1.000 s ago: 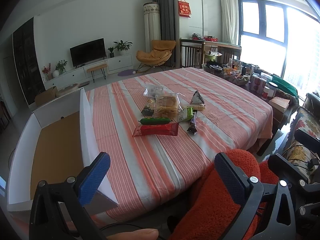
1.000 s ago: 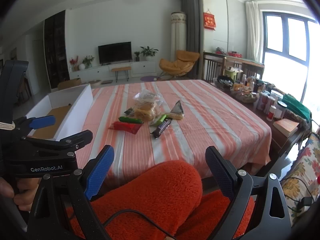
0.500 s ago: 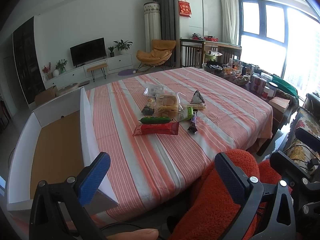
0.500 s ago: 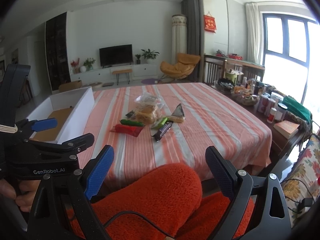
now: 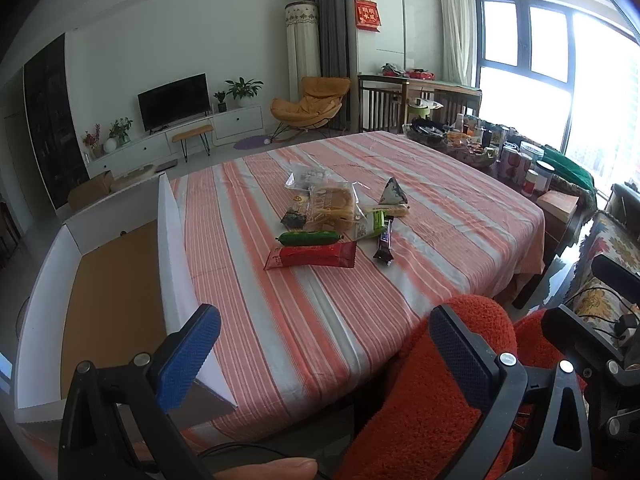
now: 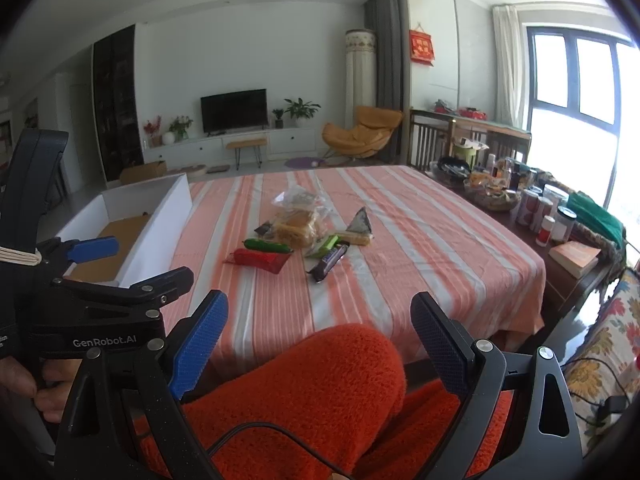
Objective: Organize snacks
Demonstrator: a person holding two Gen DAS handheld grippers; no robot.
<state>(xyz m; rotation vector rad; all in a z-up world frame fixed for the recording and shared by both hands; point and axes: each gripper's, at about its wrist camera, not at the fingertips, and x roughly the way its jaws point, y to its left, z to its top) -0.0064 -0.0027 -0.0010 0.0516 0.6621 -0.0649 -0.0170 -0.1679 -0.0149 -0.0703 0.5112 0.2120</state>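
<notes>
Nearest the cameras, both grippers hung short of the striped table (image 5: pixel 440 216), over the person's orange fleece legs (image 6: pixel 320 380). The left gripper (image 5: pixel 324 340) was spread wide and held nothing, its blue-padded fingers (image 5: pixel 188 356) apart; its lower frame ran out of the picture. The right gripper (image 6: pixel 320 332) was likewise released and empty, with its base cut off by the bottom edge. In the right wrist view the left gripper's black body showed side-on, gripped by a hand (image 6: pixel 24 384) only partly visible at the picture's rim.

Against the table's left edge stood a white open box (image 5: pixel 168 240) with a brown floor; its near corner was hidden behind the left gripper's finger.

The snacks lay together at the middle of the table, well apart from both grippers. Closest to the table's near edge was a red packet (image 5: pixel 310 255), with a green wrapped stick (image 5: pixel 310 237) just behind it. To their right lay a dark candy bar (image 5: pixel 385 240), label too small to read. Behind came a clear bag of bread (image 5: pixel 332 208), a green-and-white packet (image 5: pixel 372 226) partly tucked under it, a small dark packet (image 5: pixel 294 218), and a triangular grey pouch (image 5: pixel 393 193) resting on a pale bar. A second clear bag (image 5: pixel 306 178) lay farthest, contents indistinct.

Beyond the table's right edge, jars and tins (image 5: pixel 520 160) crowded a side surface, blurred by window glare.
</notes>
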